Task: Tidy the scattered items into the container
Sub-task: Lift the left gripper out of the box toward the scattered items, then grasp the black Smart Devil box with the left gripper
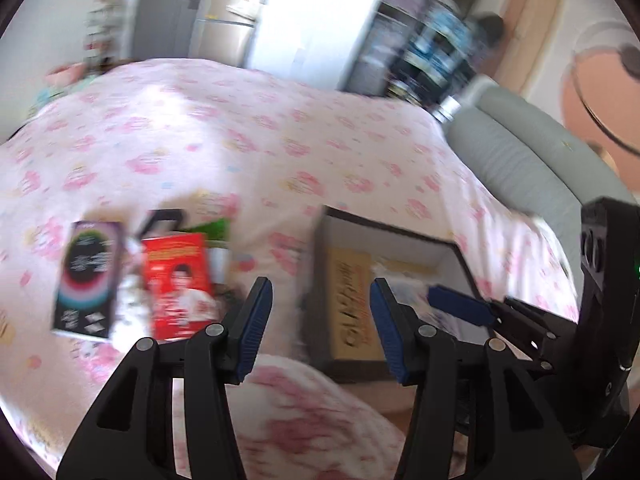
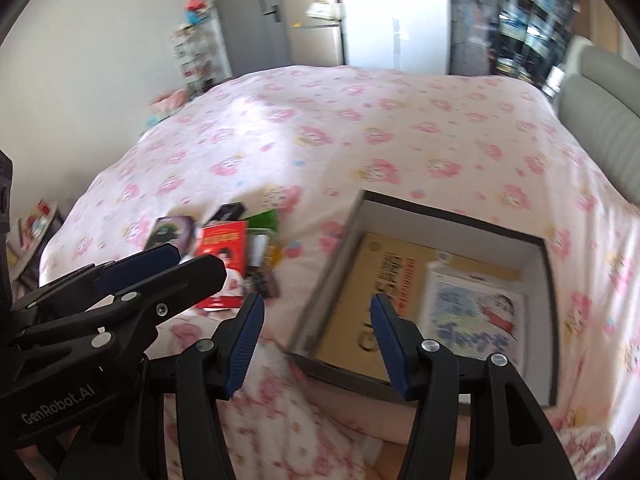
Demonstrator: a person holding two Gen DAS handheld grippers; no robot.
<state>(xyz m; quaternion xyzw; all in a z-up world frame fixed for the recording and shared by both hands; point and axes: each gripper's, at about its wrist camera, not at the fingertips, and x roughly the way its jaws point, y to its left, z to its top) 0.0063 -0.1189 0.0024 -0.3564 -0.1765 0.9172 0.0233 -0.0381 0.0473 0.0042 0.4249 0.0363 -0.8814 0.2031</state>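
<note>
Two grippers: both hang over the pink flowered bedspread [image 1: 240, 128], jaws spread wide, nothing between them.
Left gripper [image 1: 321, 320]: fingers apart, above the gap between the loose pile and the box. In the right wrist view it pokes in from the left edge [image 2: 160, 268].
Right gripper [image 2: 317, 338]: fingers apart, over the near left corner of the box. The left wrist view catches it at the far right [image 1: 460, 304], seen side-on.
Container [image 2: 548, 320]: dark-rimmed open box, right of the pile, on the bedspread.
Inside the box: yellow flat box [image 2: 360, 300] on the left, cartoon-print item [image 2: 476, 320] on the right. Only the right wrist view shows the cartoon one clearly; the left view gets mostly the yellow one [image 1: 352, 304].
Scattered pile: black box with rainbow ring [image 1: 88, 280] on the left, red box [image 1: 178, 280] touching beside it, green packet [image 1: 216, 228] behind. Left view shows the black box in full; in the right view it's half hidden [image 2: 172, 232].
Smaller bits: too blurry to tell.
</note>
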